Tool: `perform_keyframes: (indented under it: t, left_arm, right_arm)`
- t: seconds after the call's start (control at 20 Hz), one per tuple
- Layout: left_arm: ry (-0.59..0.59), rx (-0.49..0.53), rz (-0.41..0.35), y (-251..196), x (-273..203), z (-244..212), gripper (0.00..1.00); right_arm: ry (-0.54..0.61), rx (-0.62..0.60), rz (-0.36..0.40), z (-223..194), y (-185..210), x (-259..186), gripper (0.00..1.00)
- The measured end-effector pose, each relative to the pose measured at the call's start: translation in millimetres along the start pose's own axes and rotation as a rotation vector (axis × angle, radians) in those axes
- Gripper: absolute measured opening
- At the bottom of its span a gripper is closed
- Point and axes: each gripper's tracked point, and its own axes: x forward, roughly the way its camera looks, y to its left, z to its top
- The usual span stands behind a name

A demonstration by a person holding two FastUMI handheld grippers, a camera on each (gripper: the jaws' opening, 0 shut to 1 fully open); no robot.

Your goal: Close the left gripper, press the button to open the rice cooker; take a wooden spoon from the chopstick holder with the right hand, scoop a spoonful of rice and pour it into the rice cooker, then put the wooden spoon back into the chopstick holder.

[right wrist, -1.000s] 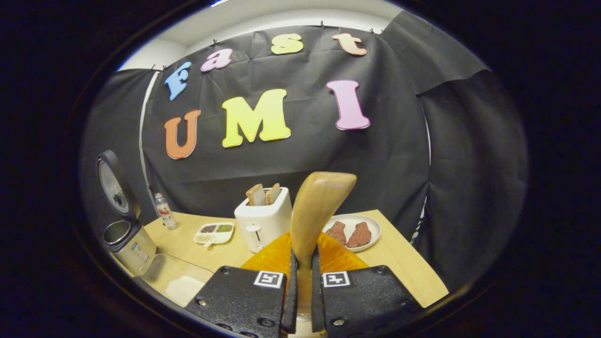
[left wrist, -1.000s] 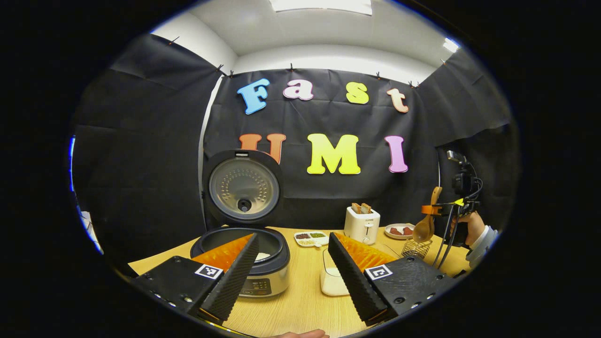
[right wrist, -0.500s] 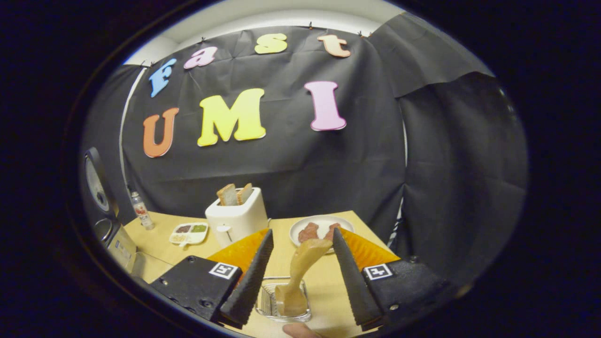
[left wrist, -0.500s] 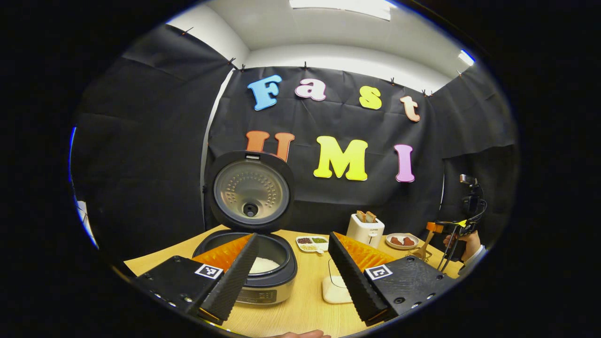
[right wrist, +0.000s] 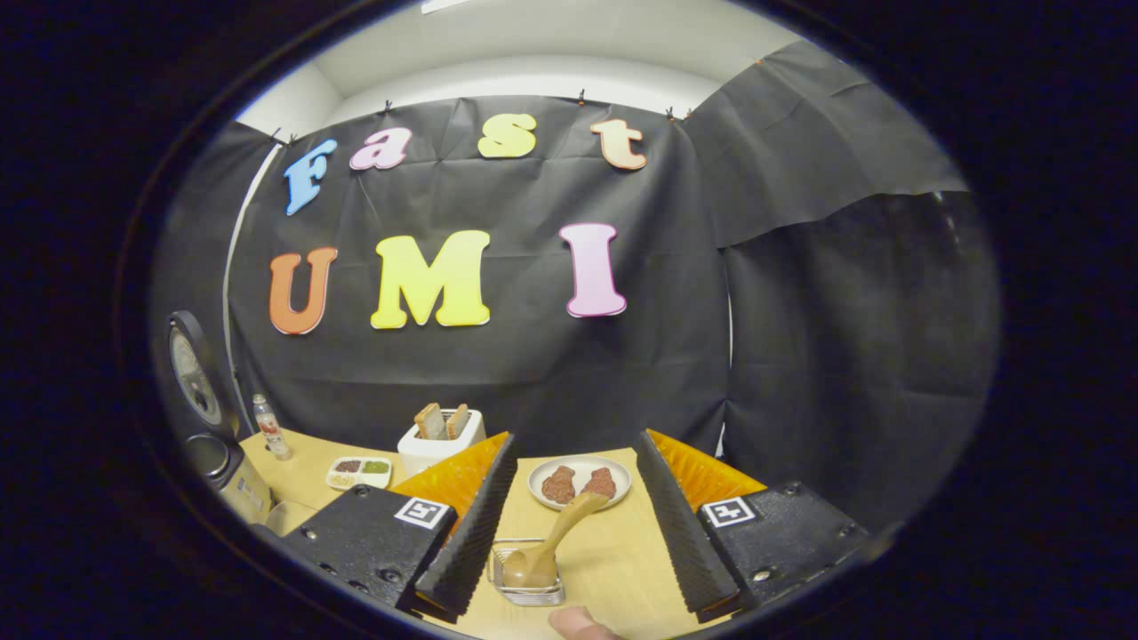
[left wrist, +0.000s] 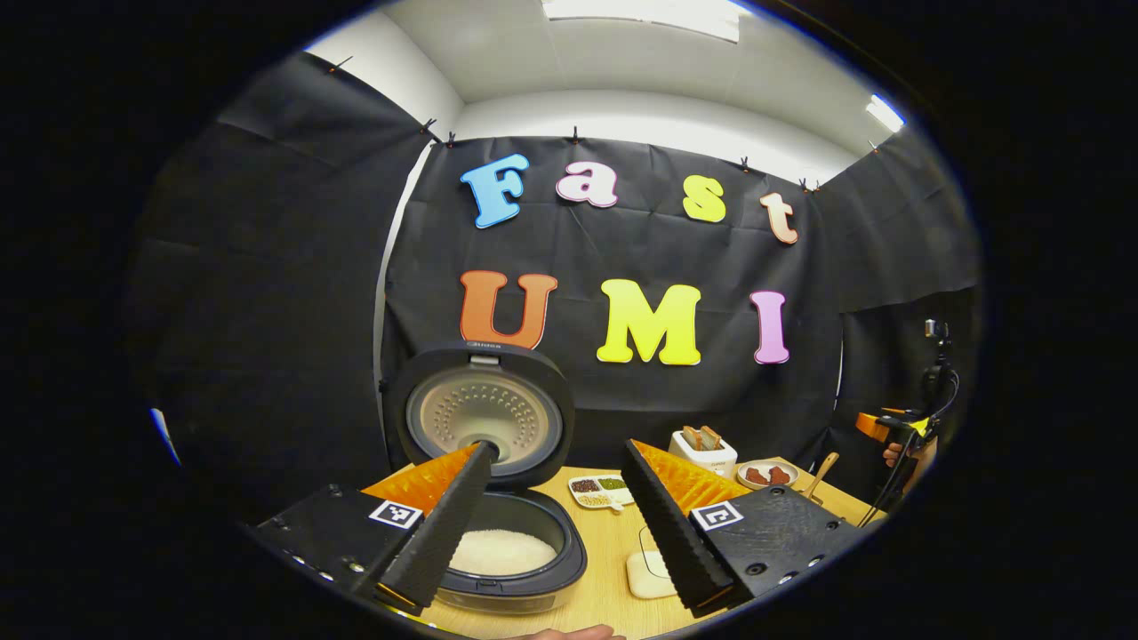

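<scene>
in the left gripper view the rice cooker (left wrist: 498, 498) sits on the worktop (left wrist: 596, 591) with its lid up and white rice showing in the pot; the left tongs (left wrist: 556, 516) hang wide apart above its front rim, holding and touching nothing. the risk here, as i judge it, is the near finger of those tongs dipping and knocking the rim or the raised lid, since it hovers just over the pot. farther right, the wooden spoon (left wrist: 820, 474) leans by the plate of food, and the other gripper stands well off at the edge. in the right gripper view the right tongs (right wrist: 569, 533) are spread wide with nothing between them; the wooden spoon (right wrist: 553, 542) stands bowl-down in the chopstick holder (right wrist: 524, 594), handle tilted toward the plate (right wrist: 580, 482). the spoon looks put back, so the task seems about done. what could go wrong: the tilted handle lies between the open fingers, so a careless pull back could catch it and tip the light wire holder.
</scene>
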Motion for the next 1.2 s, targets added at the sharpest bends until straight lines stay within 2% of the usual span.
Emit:
perform_keyframes:
  t: [0.1, 0.15, 0.2, 0.25, 0.3, 0.45, 0.5, 0.6, 0.65, 0.7, 0.85, 0.9, 1.0, 1.05, 1.2]
  left_arm:
    - [0.005, 0.009, -0.021, 3, 9, 17, 0.95]
    - [0.005, 0.010, -0.027, 5, 12, 26, 0.94]
    - [-0.003, 0.015, -0.017, 11, 19, 39, 0.95]
    - [-0.006, 0.021, -0.021, 14, 24, 49, 0.95]
    - [-0.010, 0.024, -0.020, 18, 29, 57, 0.95]
    - [-0.030, 0.012, -0.016, 25, 47, 81, 0.95]
    - [-0.051, 0.013, -0.028, 26, 54, 89, 0.95]
    - [-0.080, 0.006, -0.022, 31, 73, 93, 0.94]
    - [-0.087, -0.009, -0.011, 38, 86, 95, 0.94]
    - [-0.089, -0.024, -0.009, 41, 100, 94, 0.94]
    - [-0.093, -0.065, 0.012, 55, 141, 90, 0.94]
    - [-0.099, -0.072, 0.031, 69, 152, 90, 0.94]
    - [-0.120, -0.086, 0.076, 83, 176, 89, 0.94]
    - [-0.120, -0.101, 0.089, 87, 187, 86, 0.94]
    - [-0.058, -0.089, 0.145, 95, 209, 58, 0.94]
  right_arm:
    - [0.009, 0.020, 0.038, 2, 11, -22, 0.89]
    - [0.008, 0.020, 0.050, 3, 13, -32, 0.89]
    - [-0.004, 0.024, 0.051, 7, 10, -41, 0.84]
    - [-0.025, 0.032, 0.055, 13, 9, -51, 0.89]
    - [-0.041, 0.041, 0.053, 18, 7, -60, 0.84]
    - [-0.067, 0.052, 0.060, 20, 5, -83, 0.88]
    - [-0.071, 0.054, 0.065, 19, 5, -91, 0.84]
    - [-0.093, 0.051, 0.084, 17, 5, -104, 0.84]
    - [-0.106, 0.047, 0.093, 15, 6, -110, 0.93]
    - [-0.120, 0.041, 0.101, 15, 7, -115, 0.89]
    - [-0.115, 0.031, 0.101, 6, 5, -121, 0.88]
    - [-0.099, 0.030, 0.090, 2, 2, -120, 0.84]
    - [-0.071, 0.034, 0.099, -4, 5, -119, 0.84]
    - [-0.060, 0.034, 0.103, -5, 5, -119, 0.89]
    - [-0.060, 0.032, 0.100, -4, 6, -118, 0.88]
